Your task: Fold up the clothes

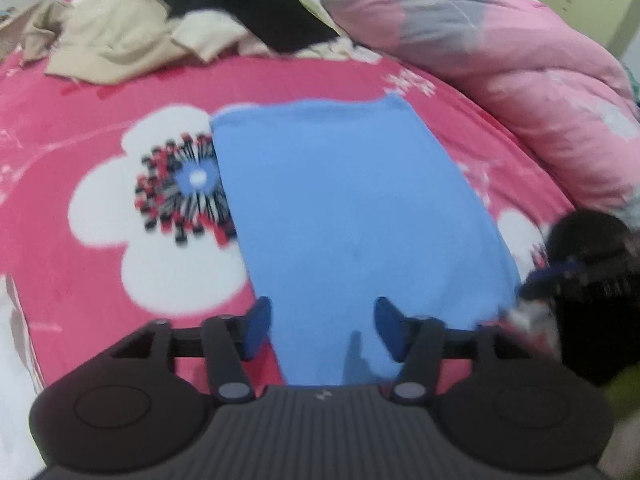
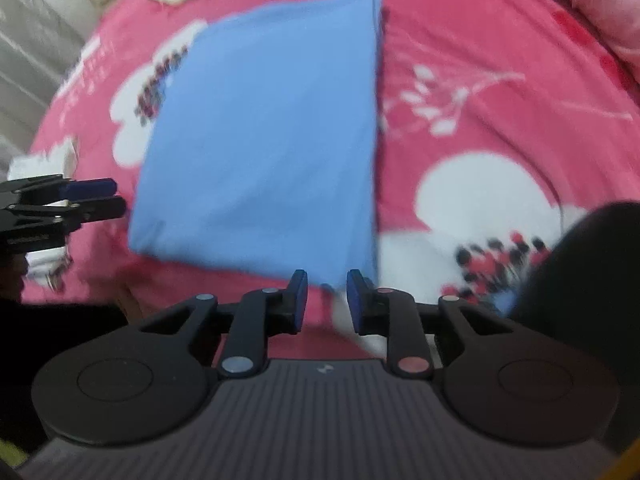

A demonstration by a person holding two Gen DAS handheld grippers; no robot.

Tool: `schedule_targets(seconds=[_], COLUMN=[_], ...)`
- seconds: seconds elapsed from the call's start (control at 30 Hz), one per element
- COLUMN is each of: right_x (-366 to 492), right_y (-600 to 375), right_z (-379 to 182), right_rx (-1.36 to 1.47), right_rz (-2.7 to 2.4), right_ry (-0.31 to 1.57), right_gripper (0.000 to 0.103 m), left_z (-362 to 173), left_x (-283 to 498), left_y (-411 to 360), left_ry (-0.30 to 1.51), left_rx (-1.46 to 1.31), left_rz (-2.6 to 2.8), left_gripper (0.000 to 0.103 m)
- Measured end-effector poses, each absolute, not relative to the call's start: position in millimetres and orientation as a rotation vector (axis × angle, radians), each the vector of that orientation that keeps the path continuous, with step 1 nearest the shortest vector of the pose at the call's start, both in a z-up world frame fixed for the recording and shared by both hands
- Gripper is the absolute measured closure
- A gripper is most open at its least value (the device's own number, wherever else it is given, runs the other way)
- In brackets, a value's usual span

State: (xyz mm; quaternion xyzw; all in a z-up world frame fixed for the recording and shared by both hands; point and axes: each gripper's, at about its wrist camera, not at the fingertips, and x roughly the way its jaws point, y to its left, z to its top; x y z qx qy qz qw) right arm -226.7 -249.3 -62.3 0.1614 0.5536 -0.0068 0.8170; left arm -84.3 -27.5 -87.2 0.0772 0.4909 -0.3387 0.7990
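Bed covered by a pink floral bedsheet with big white flower prints, filling both views. Pink-and-grey quilted comforter bunched along the far right edge of the bed in the left wrist view. Heap of unfolded beige and black clothes at the far end of the bed, well apart from the folded piece. Light blue folded cloth garment lies flat mid-bed as a neat rectangle, partly covering one white flower; in the right wrist view the same garment shows stacked layers along its right edge.

Left hand-held gripper sits at the garment's near edge, blue-padded fingers spread wide, one either side of the blue fabric, nothing clamped. Right hand-held gripper is at the garment's near right corner, fingers parted with a clear gap. The corner is just beyond the tips; grip on it cannot be told, blurred. Each gripper also appears at the side edge of the other's view, heavily blurred.
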Motion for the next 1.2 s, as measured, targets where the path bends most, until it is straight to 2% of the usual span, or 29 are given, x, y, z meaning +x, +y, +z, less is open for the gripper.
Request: schedule_targets(seconds=[0.1, 0.13, 0.2, 0.47, 0.67, 1.2], right_x=[-219.8, -217.5, -218.9, -226.8, -226.0, -227.2], right_y=[-241.4, -238.2, -241.0, -236.1, -233.4, -218.4], right_z=[-54.4, -54.8, -54.0, -53.9, -56.2, -59.6], right_rx=[0.330, 0.326, 0.313, 0.259, 0.237, 0.225], right_rz=[-0.009, -0.014, -0.049, -0.141, -0.179, -0.169], right_ry=[1.121, 1.116, 1.112, 1.127, 1.137, 1.163], right_gripper=[0.072, 0.066, 0.056, 0.034, 0.026, 0.023], left_z=[-84.1, -85.4, -89.6, -109.1, -105.4, -112.5], left_x=[-76.8, -76.0, -73.1, -77.4, -85.1, -87.6], left_y=[-43.9, -46.4, -49.9, -60.9, -61.8, -58.0], left_ry=[1.070, 1.079, 1.091, 1.140, 1.094, 1.138], left_rx=[0.133, 0.118, 0.099, 0.179, 0.258, 0.282], left_rz=[-0.669, -0.643, -0.585, -0.422, -0.362, -0.333], left_gripper=[0.022, 0.017, 0.013, 0.012, 0.012, 0.012])
